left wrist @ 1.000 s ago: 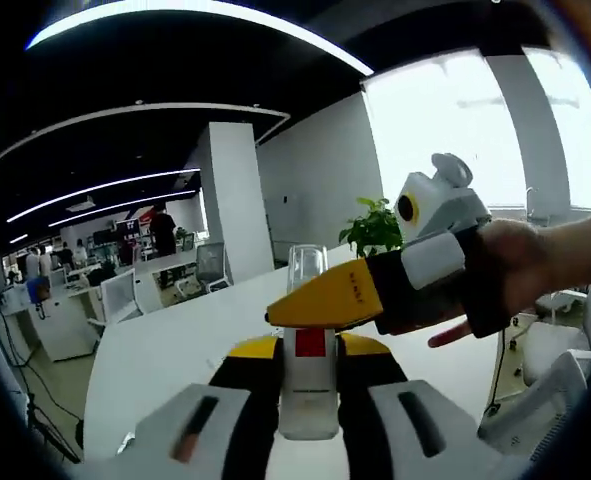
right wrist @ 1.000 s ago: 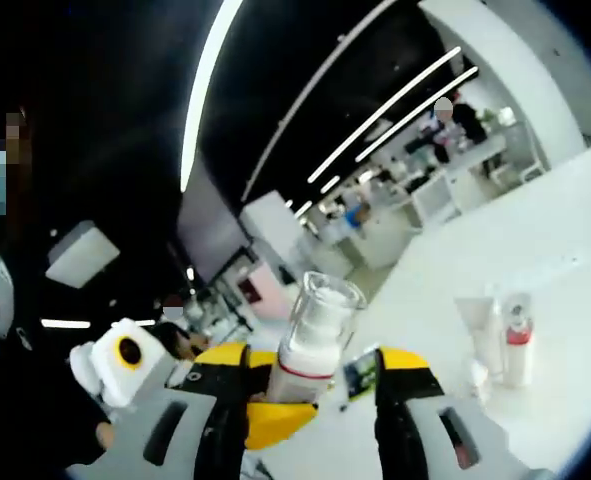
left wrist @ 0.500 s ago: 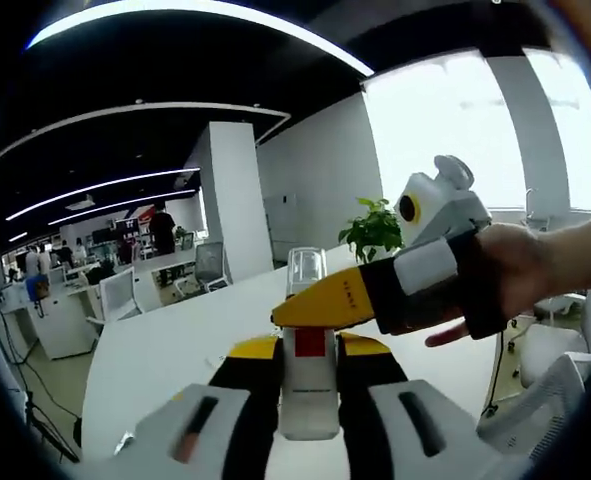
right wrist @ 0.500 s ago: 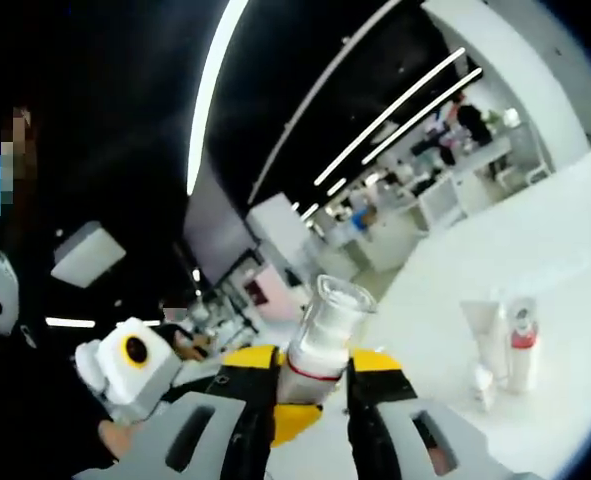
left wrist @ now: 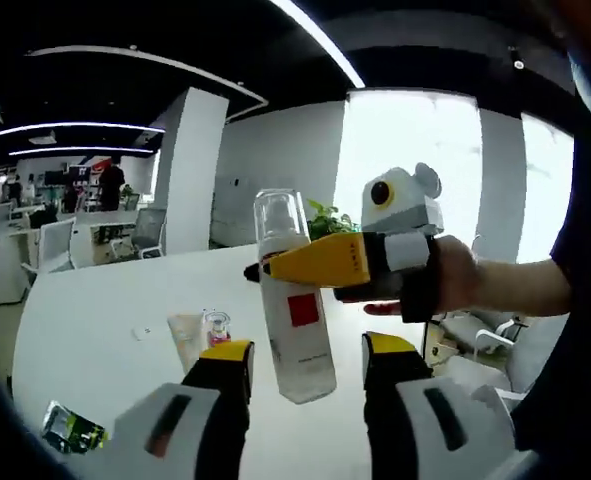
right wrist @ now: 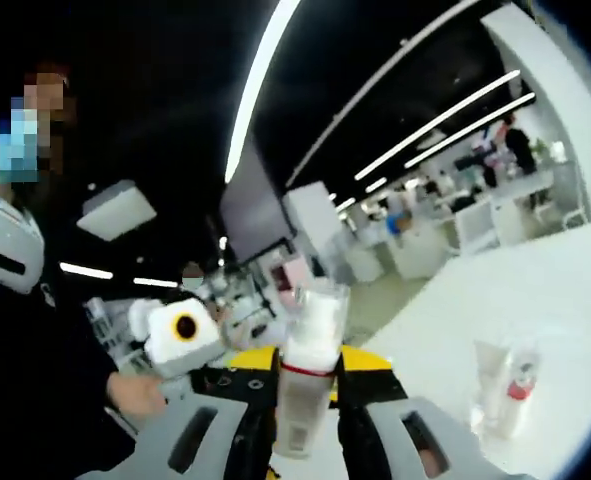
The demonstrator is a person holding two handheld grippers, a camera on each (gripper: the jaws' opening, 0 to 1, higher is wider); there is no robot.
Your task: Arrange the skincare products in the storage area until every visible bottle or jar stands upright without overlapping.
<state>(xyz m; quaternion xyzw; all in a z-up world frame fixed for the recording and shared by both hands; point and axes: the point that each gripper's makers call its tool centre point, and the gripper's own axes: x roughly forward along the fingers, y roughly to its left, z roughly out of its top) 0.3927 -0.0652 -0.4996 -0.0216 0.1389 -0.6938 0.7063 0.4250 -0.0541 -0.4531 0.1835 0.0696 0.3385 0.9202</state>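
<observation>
Right gripper view: bottle [right wrist: 303, 385] clamped in right tool [right wrist: 306, 372].

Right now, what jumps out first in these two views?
The clear plastic spray bottle with a red label hangs in mid-air above the white table, pinched near its neck by the right claw, while the left claw stands open below it. In the right gripper view that bottle sits between the right claw's jaws. Farther back on the table stand a pale tube and a small red-collared bottle.
</observation>
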